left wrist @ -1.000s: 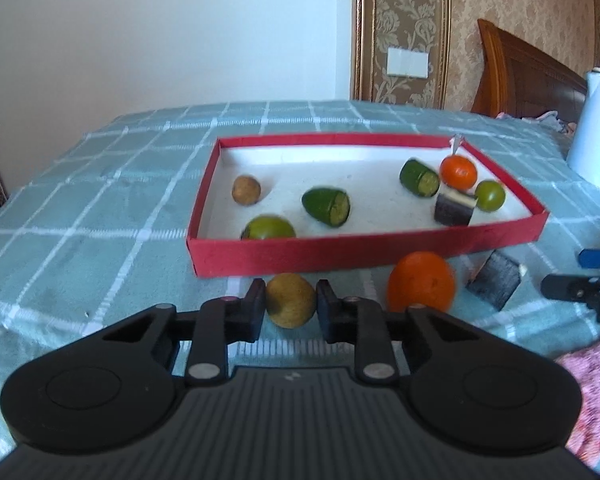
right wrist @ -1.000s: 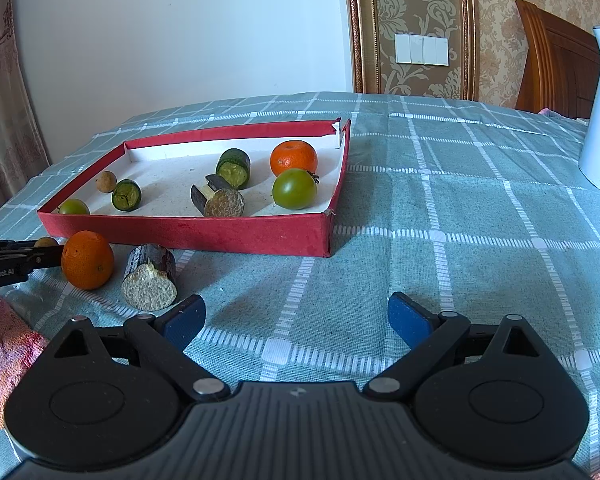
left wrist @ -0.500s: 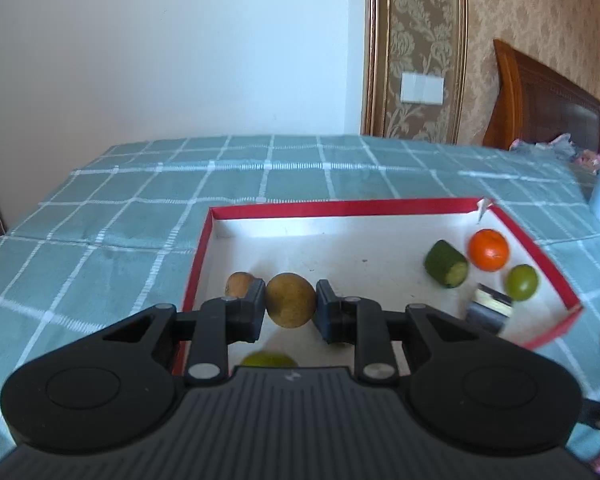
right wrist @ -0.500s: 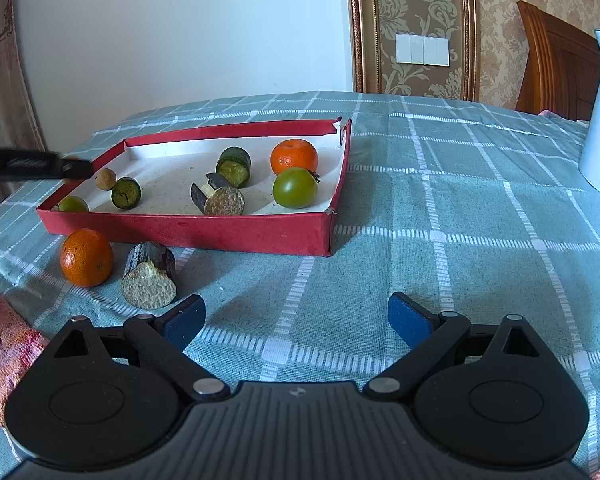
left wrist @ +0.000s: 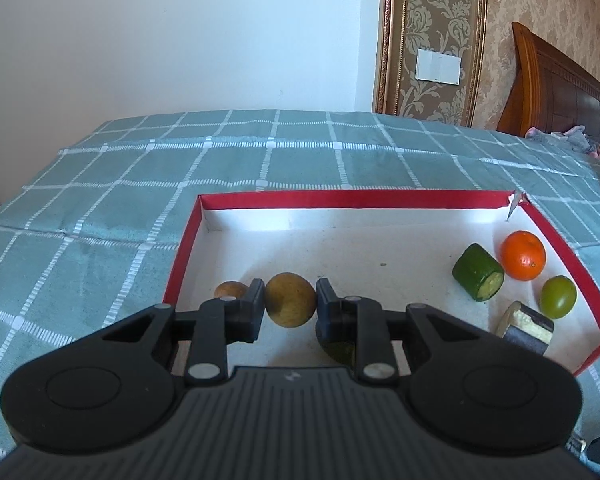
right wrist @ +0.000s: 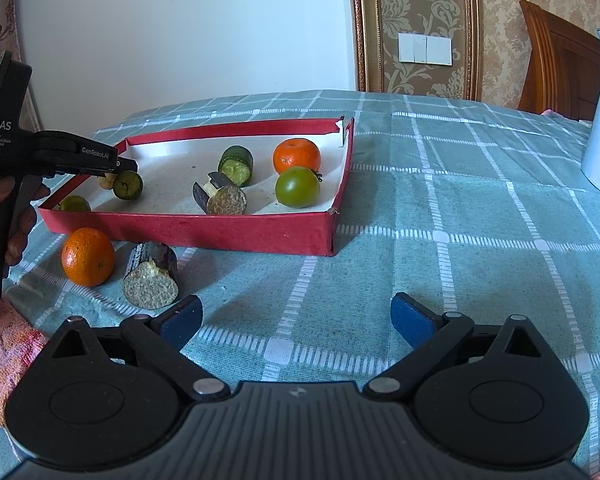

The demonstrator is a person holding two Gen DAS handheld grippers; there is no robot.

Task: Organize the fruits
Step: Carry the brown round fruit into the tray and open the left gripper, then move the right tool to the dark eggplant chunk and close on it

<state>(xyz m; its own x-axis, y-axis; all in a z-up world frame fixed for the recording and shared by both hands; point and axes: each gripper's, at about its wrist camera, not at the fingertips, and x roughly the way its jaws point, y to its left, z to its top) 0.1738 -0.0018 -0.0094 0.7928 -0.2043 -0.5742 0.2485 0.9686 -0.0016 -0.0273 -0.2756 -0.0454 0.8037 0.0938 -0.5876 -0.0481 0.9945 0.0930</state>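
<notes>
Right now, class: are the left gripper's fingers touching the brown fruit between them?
Touching. The left wrist view shows both fingers of the left gripper pressed against the sides of the brown fruit, no gap, held above the red tray.

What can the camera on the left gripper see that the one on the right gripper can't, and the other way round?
Only the left wrist view shows the brown round fruit clamped between the left gripper fingers, above the red tray.

Only the right wrist view shows the open right gripper, plus an orange and a cut eggplant piece on the cloth outside the tray.

Both show the tray's orange, green tomato and cucumber chunk.
</notes>
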